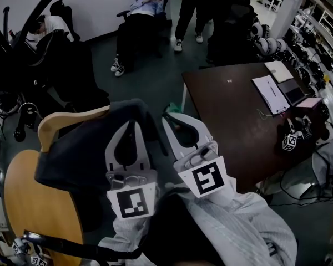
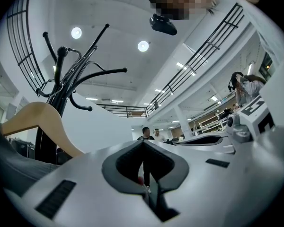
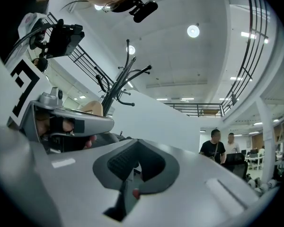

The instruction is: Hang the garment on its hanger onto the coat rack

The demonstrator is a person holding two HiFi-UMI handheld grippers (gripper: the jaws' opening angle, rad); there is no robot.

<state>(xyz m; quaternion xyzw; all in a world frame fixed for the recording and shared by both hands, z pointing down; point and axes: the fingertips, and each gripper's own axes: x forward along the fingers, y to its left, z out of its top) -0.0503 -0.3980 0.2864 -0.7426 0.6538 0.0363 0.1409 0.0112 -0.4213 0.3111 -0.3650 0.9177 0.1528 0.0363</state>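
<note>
A dark grey garment [image 1: 83, 154] lies draped over a curved piece of light wood [image 1: 66, 122]; whether that wood is the hanger I cannot tell. My left gripper [image 1: 129, 127] rests over the garment's upper fold, jaws shut with nothing showing between them. My right gripper [image 1: 176, 122] is just to its right, also shut and empty. In the left gripper view [image 2: 143, 143] the wooden curve [image 2: 40, 119] and grey cloth [image 2: 9, 160] sit at the left, with the black coat rack [image 2: 60, 79] rising behind them. The right gripper view [image 3: 138, 144] shows the coat rack [image 3: 125, 77] further off, up and left.
A wide round wooden surface [image 1: 33, 204] fills the lower left. A dark brown table [image 1: 233, 126] stands to the right with papers [image 1: 271, 93] and a marker cube [image 1: 290, 142]. Black chairs and bags crowd the left; people sit and stand at the back.
</note>
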